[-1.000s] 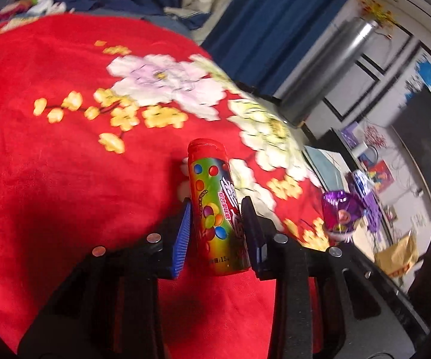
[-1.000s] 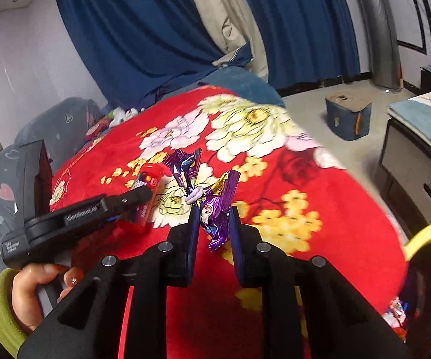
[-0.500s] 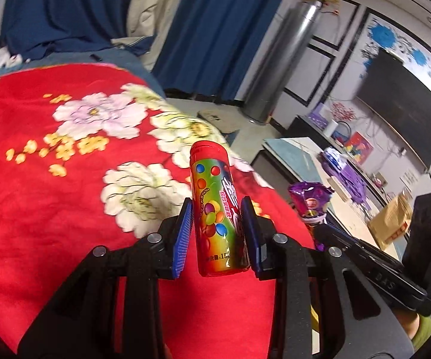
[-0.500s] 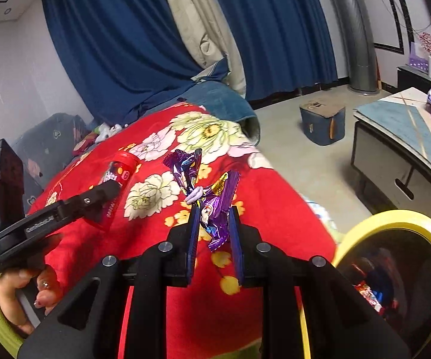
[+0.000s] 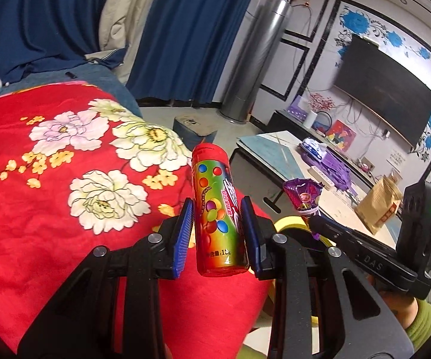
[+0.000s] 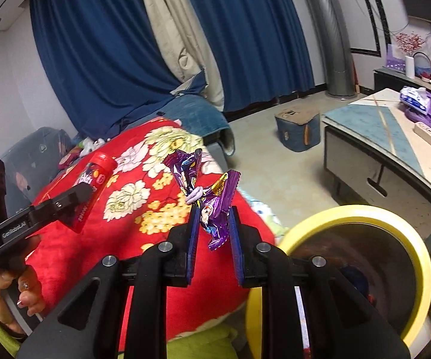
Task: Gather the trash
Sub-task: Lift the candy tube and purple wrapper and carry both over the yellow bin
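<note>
My left gripper (image 5: 216, 215) is shut on a red-capped candy tube (image 5: 215, 209) with coloured dots, held upright above the edge of the red flowered blanket (image 5: 50, 179). The tube also shows at the left of the right wrist view (image 6: 92, 185). My right gripper (image 6: 214, 224) is shut on a crumpled purple foil wrapper (image 6: 212, 197), held in the air beside the yellow-rimmed trash bin (image 6: 350, 209). The wrapper also shows in the left wrist view (image 5: 303, 194), right of the tube. A bit of the bin's yellow rim (image 5: 287, 224) shows behind my left gripper.
A low tv table (image 6: 389, 137) with purple items stands to the right. A small blue stool (image 6: 297, 131) sits on the floor. Blue curtains (image 6: 110, 45) and a silver column (image 5: 257, 59) are behind. A brown paper bag (image 5: 380, 206) lies on the table.
Both grippers lifted off the blanket and swung right toward the yellow-rimmed bin, each still holding its item. The bin has come into full view in the right wrist view.
</note>
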`<move>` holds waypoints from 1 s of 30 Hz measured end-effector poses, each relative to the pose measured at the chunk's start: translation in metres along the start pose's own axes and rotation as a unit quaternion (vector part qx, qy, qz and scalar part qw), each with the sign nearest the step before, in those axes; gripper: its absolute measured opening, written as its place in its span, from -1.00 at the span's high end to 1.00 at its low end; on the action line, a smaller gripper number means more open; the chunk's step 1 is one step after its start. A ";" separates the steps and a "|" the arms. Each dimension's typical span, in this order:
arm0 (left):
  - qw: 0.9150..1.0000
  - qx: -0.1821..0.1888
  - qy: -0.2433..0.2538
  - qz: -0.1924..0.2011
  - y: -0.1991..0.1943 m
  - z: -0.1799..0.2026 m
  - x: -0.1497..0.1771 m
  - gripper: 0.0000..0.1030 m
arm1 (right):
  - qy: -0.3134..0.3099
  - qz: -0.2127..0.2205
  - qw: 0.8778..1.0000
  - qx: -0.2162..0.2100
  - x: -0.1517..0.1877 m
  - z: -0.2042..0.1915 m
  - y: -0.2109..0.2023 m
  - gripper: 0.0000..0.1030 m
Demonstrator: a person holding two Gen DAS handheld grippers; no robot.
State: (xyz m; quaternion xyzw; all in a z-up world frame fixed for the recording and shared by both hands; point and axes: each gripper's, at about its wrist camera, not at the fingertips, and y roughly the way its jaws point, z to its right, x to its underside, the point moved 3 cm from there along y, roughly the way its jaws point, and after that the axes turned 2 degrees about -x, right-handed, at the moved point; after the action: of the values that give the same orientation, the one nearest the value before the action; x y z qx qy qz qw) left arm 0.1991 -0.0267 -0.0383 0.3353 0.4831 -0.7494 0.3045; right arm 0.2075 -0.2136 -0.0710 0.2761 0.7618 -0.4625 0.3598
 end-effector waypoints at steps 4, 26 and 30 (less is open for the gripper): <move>1.000 0.009 0.015 -0.002 0.000 0.013 0.003 0.52 | 0.007 0.005 1.000 0.011 0.003 0.010 -0.010 0.63; 0.994 0.048 0.093 -0.014 0.006 0.083 0.030 0.53 | 0.024 0.025 0.997 0.070 0.019 0.058 -0.052 0.63; 0.993 0.051 0.106 -0.017 0.007 0.092 0.035 0.54 | 0.023 0.026 0.996 0.086 0.025 0.068 -0.060 0.63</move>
State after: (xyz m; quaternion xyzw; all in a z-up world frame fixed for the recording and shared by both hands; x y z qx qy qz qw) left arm 0.1645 -0.1192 -0.0410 0.4197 0.4789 -0.7385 0.2216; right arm 0.1676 -0.2977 -0.0818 0.3366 0.7197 -0.5102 0.3293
